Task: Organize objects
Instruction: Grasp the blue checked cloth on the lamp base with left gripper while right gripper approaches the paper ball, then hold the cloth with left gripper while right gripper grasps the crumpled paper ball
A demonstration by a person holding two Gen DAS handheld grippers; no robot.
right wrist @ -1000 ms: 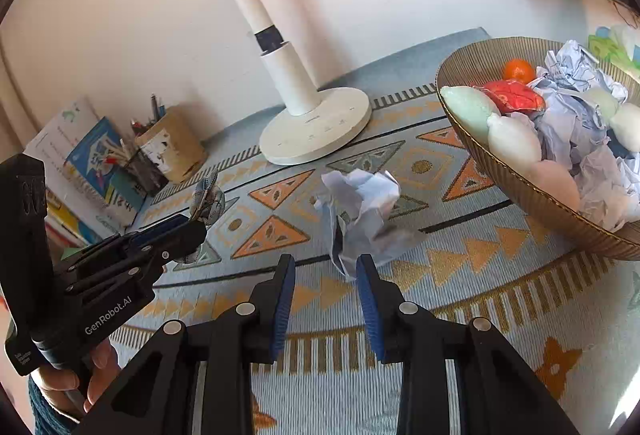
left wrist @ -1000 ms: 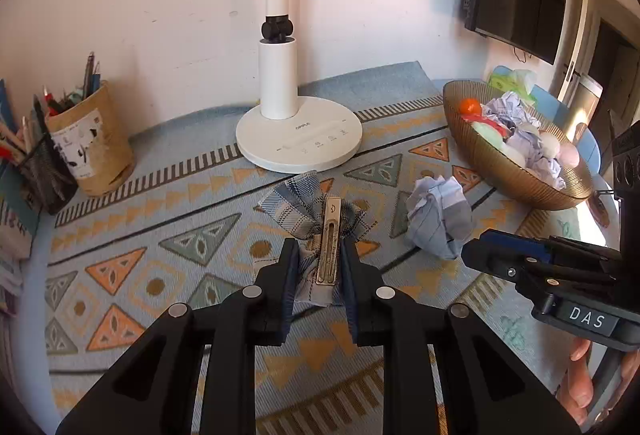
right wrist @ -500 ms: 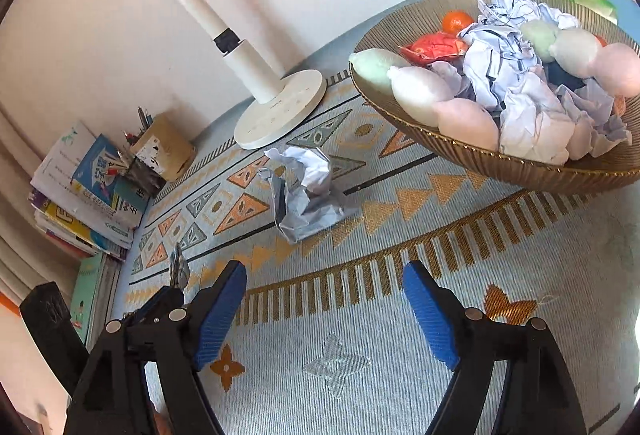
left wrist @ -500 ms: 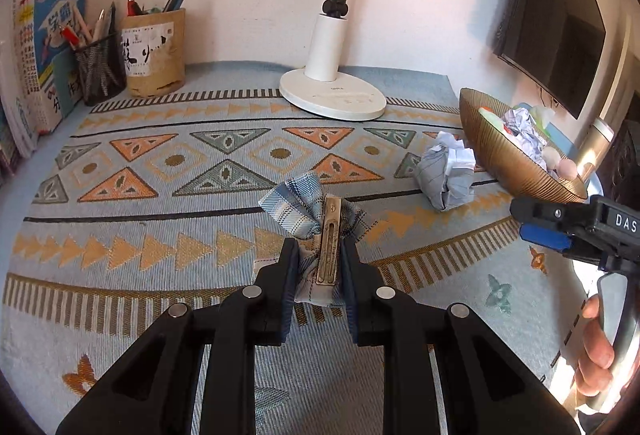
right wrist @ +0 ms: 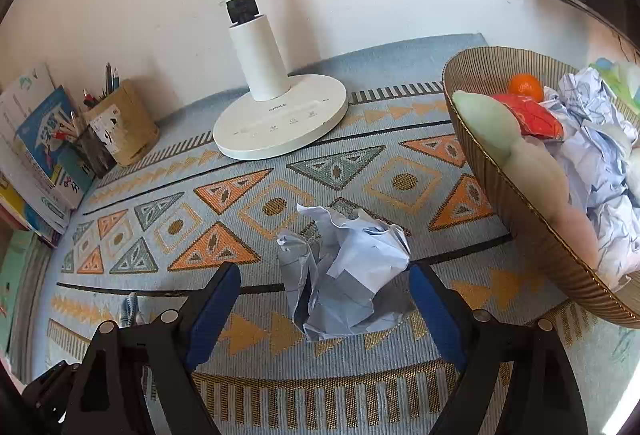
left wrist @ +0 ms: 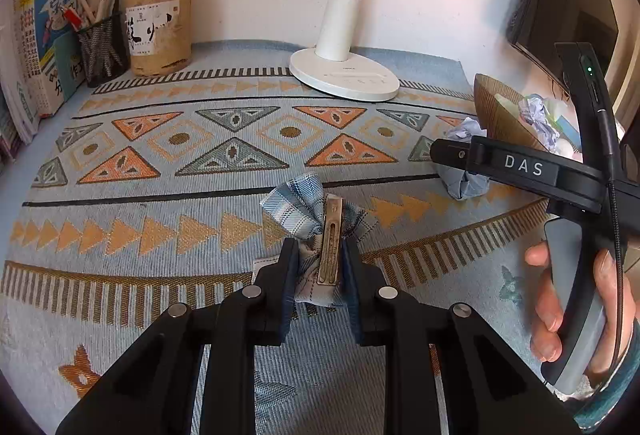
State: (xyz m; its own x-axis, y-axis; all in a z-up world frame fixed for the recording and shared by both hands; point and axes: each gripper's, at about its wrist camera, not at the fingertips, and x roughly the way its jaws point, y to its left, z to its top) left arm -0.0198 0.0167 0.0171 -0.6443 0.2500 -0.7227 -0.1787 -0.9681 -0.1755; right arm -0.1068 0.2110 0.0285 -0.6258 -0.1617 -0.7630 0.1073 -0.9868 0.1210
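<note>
My left gripper [left wrist: 320, 251] is shut on a blue plaid bow hair clip [left wrist: 300, 199], its metal bar facing up, held just above the patterned mat [left wrist: 200, 163]. A crumpled ball of pale blue paper [right wrist: 352, 267] lies on the mat beside the woven bowl [right wrist: 500, 175]. My right gripper [right wrist: 324, 271] straddles that ball. Its jaws are closing, and the blue pads [right wrist: 212, 311] stand clear of the paper on both sides. In the left wrist view the paper ball [left wrist: 464, 183] shows partly behind the right gripper's black body.
The bowl holds crumpled papers, pale soft shapes, a red wrapper and an orange. A white lamp base [right wrist: 280, 123] stands at the back. A brown pen pot [left wrist: 160, 31], a mesh pen cup [left wrist: 104, 51] and books [left wrist: 44, 35] line the back left. A hand [left wrist: 560, 315] holds the right gripper.
The right gripper went from shut to wide open and swung down over the paper ball. The left gripper, still holding the clip, sank and rolled early on, then stayed put.
</note>
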